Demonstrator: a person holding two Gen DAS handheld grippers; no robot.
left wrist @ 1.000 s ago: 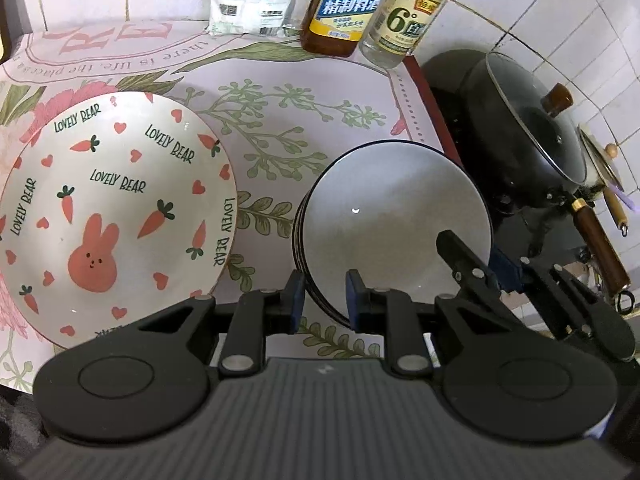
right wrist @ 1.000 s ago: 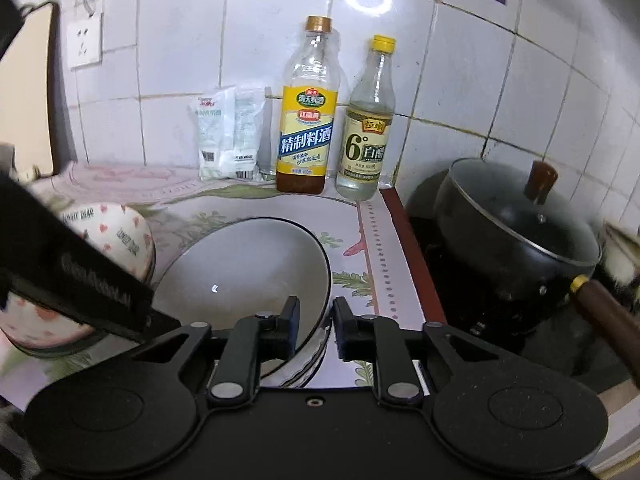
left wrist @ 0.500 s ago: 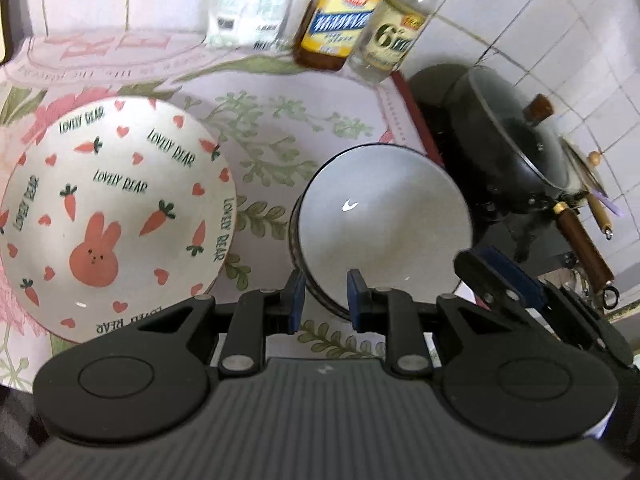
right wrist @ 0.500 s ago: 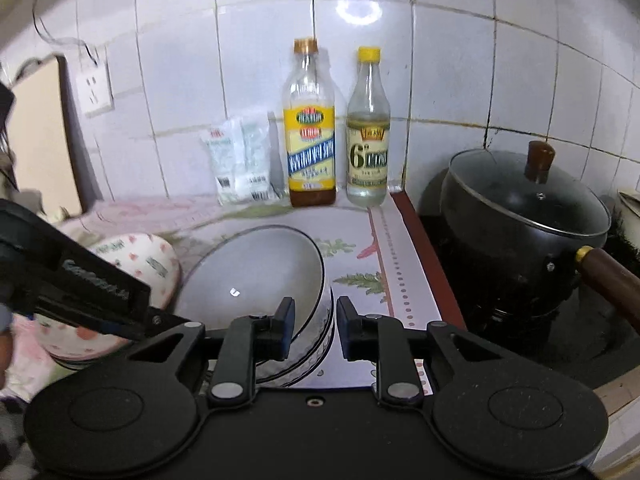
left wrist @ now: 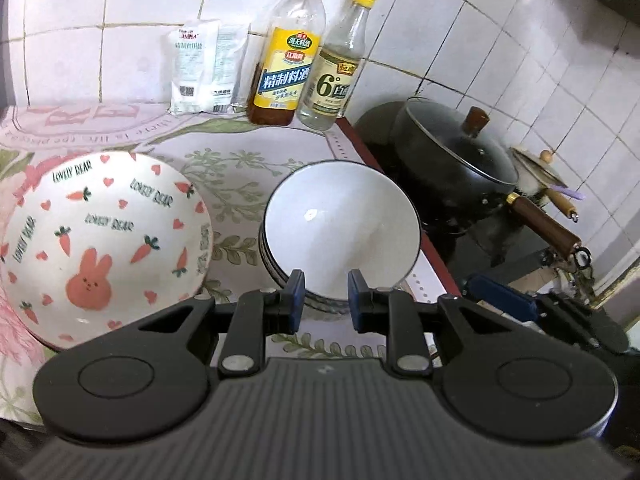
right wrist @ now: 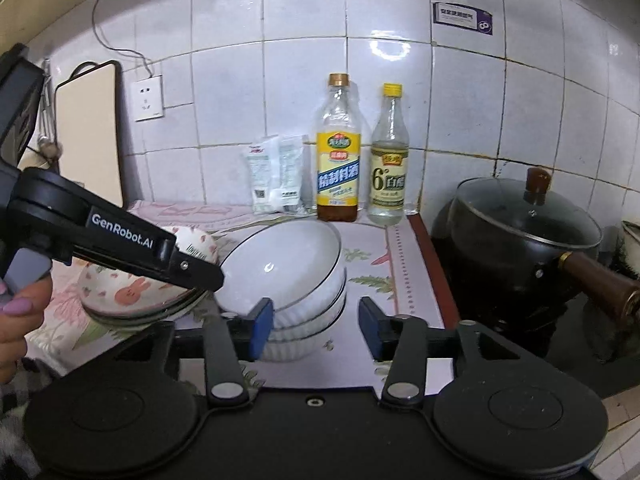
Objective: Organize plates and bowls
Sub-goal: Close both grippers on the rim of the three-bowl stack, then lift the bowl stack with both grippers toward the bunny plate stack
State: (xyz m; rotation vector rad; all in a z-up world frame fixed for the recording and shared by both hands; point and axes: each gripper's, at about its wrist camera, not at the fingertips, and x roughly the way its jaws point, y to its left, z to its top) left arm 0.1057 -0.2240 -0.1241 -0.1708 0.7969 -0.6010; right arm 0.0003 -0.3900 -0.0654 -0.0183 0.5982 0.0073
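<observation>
The left gripper (left wrist: 323, 295) hangs with jaws parted and empty, the white bowl stack (left wrist: 340, 228) just ahead and the bunny bowl (left wrist: 100, 240) to its left. The right gripper (right wrist: 316, 326) is spread wide before the same stack. A lidded black pot (right wrist: 520, 240) sits off to its right, two bottles (right wrist: 338, 152) beyond.

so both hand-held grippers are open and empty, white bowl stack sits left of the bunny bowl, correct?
Not quite. The white bowl stack sits right of the bunny bowl, as the left wrist view shows. Both the left hand-held gripper and the right hand-held gripper are open and empty.
</observation>
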